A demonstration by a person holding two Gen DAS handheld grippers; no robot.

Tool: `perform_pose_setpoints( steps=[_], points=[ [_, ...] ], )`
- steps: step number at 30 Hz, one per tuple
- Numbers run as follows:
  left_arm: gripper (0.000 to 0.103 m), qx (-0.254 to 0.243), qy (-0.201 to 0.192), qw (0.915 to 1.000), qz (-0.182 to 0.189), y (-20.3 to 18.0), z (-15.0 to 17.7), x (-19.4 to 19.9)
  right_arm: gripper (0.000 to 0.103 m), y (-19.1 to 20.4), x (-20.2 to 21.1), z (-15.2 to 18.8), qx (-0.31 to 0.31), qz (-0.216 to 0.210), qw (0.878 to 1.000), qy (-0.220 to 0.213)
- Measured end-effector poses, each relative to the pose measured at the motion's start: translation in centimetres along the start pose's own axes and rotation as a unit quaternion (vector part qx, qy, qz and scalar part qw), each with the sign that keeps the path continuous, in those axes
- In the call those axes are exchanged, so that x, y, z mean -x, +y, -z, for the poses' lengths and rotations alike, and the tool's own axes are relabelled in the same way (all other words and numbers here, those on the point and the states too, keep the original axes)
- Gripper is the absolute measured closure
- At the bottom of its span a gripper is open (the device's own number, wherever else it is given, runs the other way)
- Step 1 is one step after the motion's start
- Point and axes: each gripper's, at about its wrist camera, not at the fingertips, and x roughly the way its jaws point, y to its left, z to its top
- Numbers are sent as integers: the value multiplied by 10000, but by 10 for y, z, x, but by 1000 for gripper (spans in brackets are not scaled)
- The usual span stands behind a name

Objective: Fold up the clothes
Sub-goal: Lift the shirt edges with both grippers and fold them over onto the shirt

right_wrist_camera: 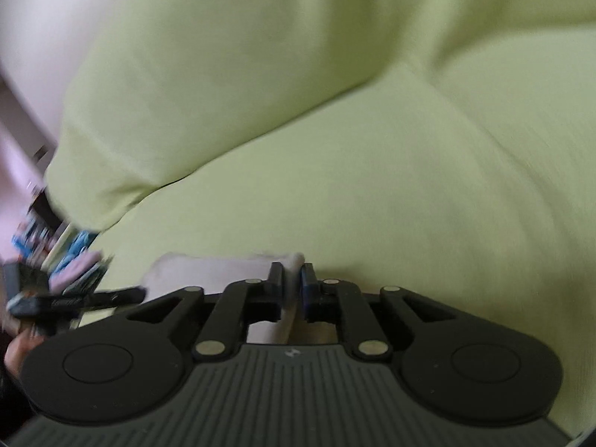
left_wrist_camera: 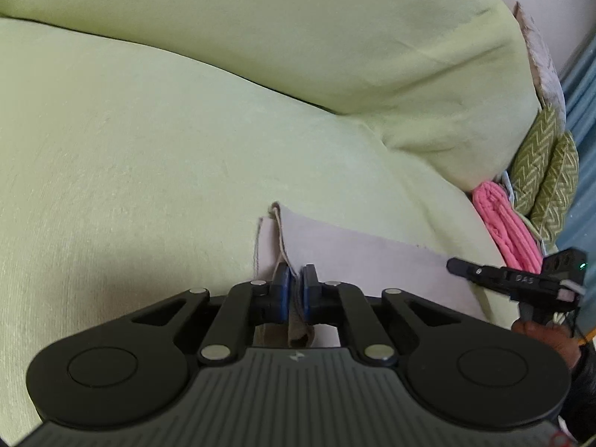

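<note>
The left gripper [left_wrist_camera: 296,279] has its blue pads pressed together on a corner of a pale lilac cloth [left_wrist_camera: 357,257]. A bunched tail of the fabric hangs back between its fingers toward the camera, and loose frayed threads trail just to its left. From that pinch the cloth runs flat, ahead and off to the right, over a lime-green sofa seat [left_wrist_camera: 130,186].

The right gripper [right_wrist_camera: 292,279] is likewise closed on the cloth. In its own blurred view a fold of pale fabric stands between the nearly closed pads and spreads away to the left. Each tool shows in the other's camera: the right one reaches in from the far right of the left gripper's view, and the left one sits low at the left of the right gripper's view, with a hand below it.

Beyond both grippers the sofa back cushion [left_wrist_camera: 298,37] rises. Far to the right of the left gripper, against the sofa's end, lies a folded pink garment [left_wrist_camera: 503,223] beside green zigzag-patterned cushions [left_wrist_camera: 547,171].

Judging by this, the pink piece looks already folded and set aside. The lilac cloth appears to be at an early stage: two corners are gripped along one edge, it lies mostly in one flat layer, and no completed fold is visible. Bringing that edge over, smoothing it and stacking the cloth probably remain.
</note>
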Motion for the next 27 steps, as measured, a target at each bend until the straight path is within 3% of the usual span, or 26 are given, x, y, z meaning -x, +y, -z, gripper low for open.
perform_pose_setpoints(
  steps=[5,6,8,9,12,15,16,17,21,27],
  points=[
    [98,-65,-42,9999,-69,-1,-3,11,90,-2,21,2,-238,10,9995,-224],
    [98,-37,-47,10000,-53,0,-4,15,87,-2,25,3,-248,8,9994,-255],
    [98,98,-25,9999,17,5,-7,20,62,-1,35,5,-307,-39,9991,-307],
    [96,168,13,9998,57,8,-8,20,57,-2,39,6,-377,-108,9988,-306],
    [96,232,91,9996,93,11,-13,16,57,-1,36,11,-368,-126,9991,-145],
    [96,154,182,9997,77,10,-16,9,66,0,24,13,-416,-176,9990,-67],
    [97,69,176,9998,44,8,-17,8,77,0,19,13,-433,-193,9989,-42],
    [99,-34,133,9999,5,5,-18,7,99,1,15,13,-421,-184,9989,-9],
    [103,-404,-231,9989,-35,-7,-21,14,99,13,19,8,-68,-204,9994,-254],
    [103,-307,91,9991,-286,4,-19,3,99,-2,4,16,-181,98,9998,-38]
  ],
)
